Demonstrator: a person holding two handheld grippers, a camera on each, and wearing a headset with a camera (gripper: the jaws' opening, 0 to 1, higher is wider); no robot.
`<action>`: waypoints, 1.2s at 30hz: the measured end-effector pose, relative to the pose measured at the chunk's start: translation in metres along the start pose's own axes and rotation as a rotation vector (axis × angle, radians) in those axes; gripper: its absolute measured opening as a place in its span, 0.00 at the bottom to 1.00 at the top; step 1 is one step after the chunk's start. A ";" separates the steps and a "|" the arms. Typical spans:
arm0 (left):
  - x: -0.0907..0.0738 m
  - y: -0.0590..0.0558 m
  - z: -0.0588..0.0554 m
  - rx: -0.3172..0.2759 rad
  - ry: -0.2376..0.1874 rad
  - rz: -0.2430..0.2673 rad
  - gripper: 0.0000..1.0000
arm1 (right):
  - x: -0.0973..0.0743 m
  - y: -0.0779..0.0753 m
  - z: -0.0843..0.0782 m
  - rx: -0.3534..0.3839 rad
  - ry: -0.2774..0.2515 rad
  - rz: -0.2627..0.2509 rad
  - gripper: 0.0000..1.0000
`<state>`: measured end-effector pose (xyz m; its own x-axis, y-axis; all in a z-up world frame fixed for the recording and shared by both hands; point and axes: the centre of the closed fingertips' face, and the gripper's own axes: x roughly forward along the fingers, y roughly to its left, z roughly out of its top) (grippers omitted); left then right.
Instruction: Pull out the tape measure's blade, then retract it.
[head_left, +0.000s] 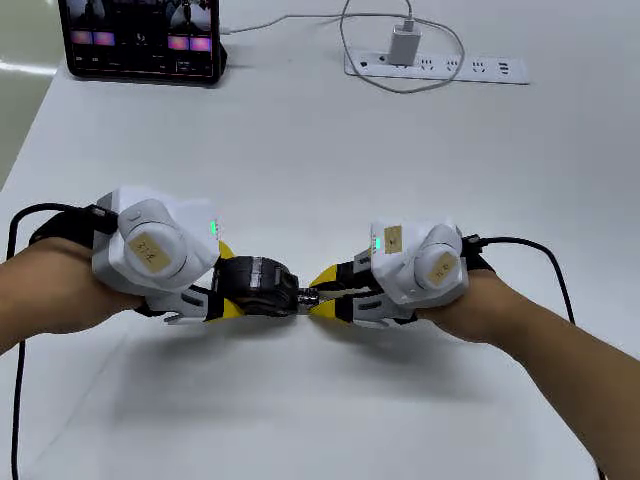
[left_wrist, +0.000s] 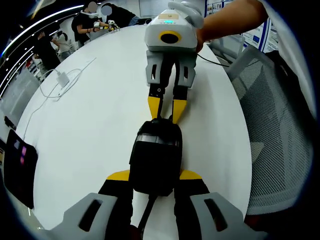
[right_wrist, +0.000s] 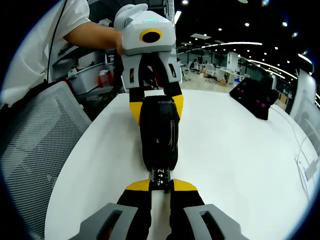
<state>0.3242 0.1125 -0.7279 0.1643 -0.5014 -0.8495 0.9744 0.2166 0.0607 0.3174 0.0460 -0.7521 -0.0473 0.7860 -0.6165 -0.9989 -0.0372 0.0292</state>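
A black tape measure (head_left: 257, 285) lies low over the white table between the two grippers. My left gripper (head_left: 222, 293) is shut on its case (left_wrist: 156, 160), yellow fingertips (left_wrist: 119, 175) on either side. My right gripper (head_left: 318, 294) faces it from the right and is shut on the blade's end (right_wrist: 160, 176), which sticks out only a short way from the case (right_wrist: 159, 132). In the left gripper view the right gripper (left_wrist: 167, 111) meets the case's front. In the right gripper view the left gripper (right_wrist: 156, 107) holds the case's far end.
A tablet with a lit screen (head_left: 140, 35) stands at the table's far left. A white power strip (head_left: 440, 66) with a charger and looped cable (head_left: 405, 45) lies at the far right. A mesh chair (left_wrist: 270, 130) stands beside the table edge.
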 end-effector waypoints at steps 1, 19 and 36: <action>0.000 0.000 0.000 0.000 0.000 0.000 0.26 | -0.001 0.000 -0.001 0.002 0.000 -0.001 0.09; -0.001 0.000 -0.001 -0.003 0.011 0.004 0.26 | -0.022 0.000 -0.013 -0.003 0.021 -0.028 0.09; -0.001 -0.001 0.000 -0.001 0.017 0.001 0.26 | -0.040 0.000 -0.028 -0.004 0.046 -0.036 0.09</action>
<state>0.3228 0.1132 -0.7272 0.1629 -0.4872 -0.8580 0.9741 0.2178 0.0613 0.3190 -0.0029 -0.7489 -0.0112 0.7576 -0.6526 -0.9999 -0.0122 0.0029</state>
